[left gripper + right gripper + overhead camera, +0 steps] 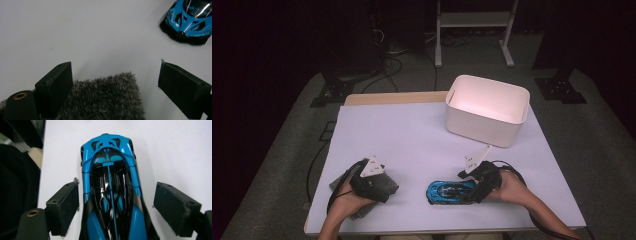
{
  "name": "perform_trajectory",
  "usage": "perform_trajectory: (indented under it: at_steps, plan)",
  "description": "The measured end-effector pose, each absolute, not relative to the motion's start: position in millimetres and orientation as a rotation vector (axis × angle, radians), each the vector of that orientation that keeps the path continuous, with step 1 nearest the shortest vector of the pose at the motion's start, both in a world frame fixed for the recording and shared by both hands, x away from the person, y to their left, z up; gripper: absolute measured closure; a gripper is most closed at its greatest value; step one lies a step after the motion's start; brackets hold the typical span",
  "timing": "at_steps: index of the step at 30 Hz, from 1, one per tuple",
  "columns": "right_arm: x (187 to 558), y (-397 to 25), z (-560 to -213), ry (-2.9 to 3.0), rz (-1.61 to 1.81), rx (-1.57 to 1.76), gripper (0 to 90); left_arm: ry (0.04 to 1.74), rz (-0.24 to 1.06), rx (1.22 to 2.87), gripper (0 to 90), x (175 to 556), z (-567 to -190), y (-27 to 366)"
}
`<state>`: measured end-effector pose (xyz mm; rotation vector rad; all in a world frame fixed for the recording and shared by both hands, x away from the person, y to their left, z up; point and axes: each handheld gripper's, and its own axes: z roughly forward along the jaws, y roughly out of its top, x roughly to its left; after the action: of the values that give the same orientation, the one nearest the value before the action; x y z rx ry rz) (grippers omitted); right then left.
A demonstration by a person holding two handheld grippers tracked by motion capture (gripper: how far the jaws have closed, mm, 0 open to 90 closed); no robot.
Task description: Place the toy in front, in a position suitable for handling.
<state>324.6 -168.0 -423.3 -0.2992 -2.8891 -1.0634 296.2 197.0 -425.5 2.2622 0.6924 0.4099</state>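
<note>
A white-covered table [412, 140] carries a white bin [487, 110] near its far right corner, open side up. Close to the near edge, right of centre, a blue and black toy car [451, 191] lies on its wheels with its length running left to right. The right gripper [476, 186] sits over the car's right end; in the right gripper view its jaws stand spread on either side of the car's body [111, 195], with a gap showing between the right jaw and the car. Near the near left corner, the left gripper [371, 185] rests above a shaggy grey cloth [105, 97], its jaws wide apart, the cloth lying between them without being pinched.
</note>
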Motion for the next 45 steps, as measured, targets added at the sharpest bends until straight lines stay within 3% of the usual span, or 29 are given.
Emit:
perform_trajectory:
  at_steps: [12, 16, 20, 26, 32, 41, 45]
  plan:
    - [317.4, -192.3, -429.1, -2.86, -1.186, -0.388, 18.5, 0.667, 0.38, 2.338, 25.6, 296.6, -432.4, 198.9]
    - [315.1, -197.3, -430.7, -2.861, -1.209, -0.409, 18.5, 0.667, 0.346, 2.354, 38.4, 297.0, -434.8, 200.1]
    - [312.5, -199.5, -434.0, -2.88, -1.194, -0.408, 18.6, 0.684, 0.287, 2.363, 40.1, 297.9, -435.5, 199.9]
    - [312.7, -198.7, -441.5, -2.878, -1.176, -0.402, 18.5, 0.677, 0.27, 2.382, 51.9, 299.2, -438.2, 200.6]
    - [313.0, -196.0, -445.6, -2.879, -1.157, -0.393, 18.5, 0.669, 0.275, 2.391, 52.8, 300.3, -440.5, 199.8]
    - [313.8, -197.5, -449.9, -2.871, -1.142, -0.394, 18.3, 0.644, 0.276, 2.405, 45.5, 299.9, -442.3, 197.6]
    - [313.6, -196.9, -451.0, -2.871, -1.135, -0.395, 18.2, 0.649, 0.288, 2.404, 49.2, 300.6, -442.1, 198.7]
